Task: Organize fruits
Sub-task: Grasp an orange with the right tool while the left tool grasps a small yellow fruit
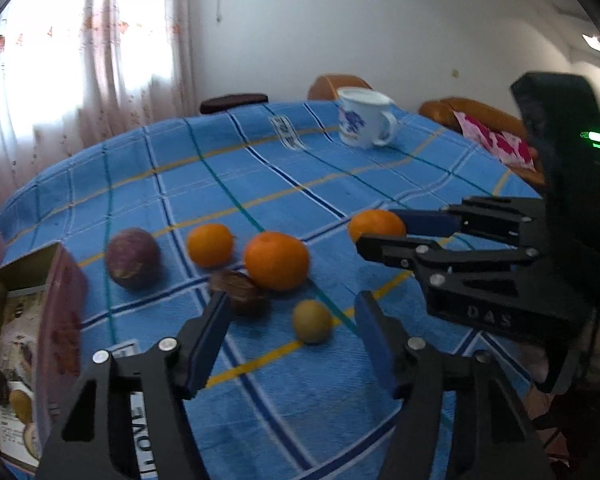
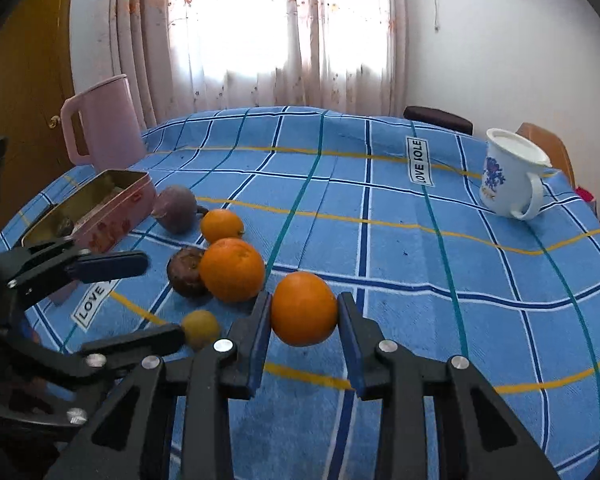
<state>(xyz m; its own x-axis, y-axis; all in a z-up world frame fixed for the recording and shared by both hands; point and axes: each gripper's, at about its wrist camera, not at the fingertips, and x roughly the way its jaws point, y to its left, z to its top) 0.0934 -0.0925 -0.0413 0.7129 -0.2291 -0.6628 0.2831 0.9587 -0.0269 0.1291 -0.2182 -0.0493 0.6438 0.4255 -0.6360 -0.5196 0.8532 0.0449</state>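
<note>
Several fruits lie on the blue checked tablecloth (image 2: 400,264). My right gripper (image 2: 304,316) is shut on an orange (image 2: 303,309); this orange shows between its fingers in the left wrist view (image 1: 374,224). My left gripper (image 1: 292,328) is open and empty, above a small yellow-green fruit (image 1: 312,321) and a dark wrinkled fruit (image 1: 240,290). Two more oranges (image 1: 277,260) (image 1: 210,245) and a purple fruit (image 1: 132,258) lie behind. An open pink tin box (image 1: 32,340) stands at the left, also in the right wrist view (image 2: 100,208).
A white mug with a blue pattern (image 2: 508,176) stands at the table's far right. A pink jug (image 2: 104,124) stands behind the tin box. Chairs (image 1: 340,86) and a curtained window lie beyond the table.
</note>
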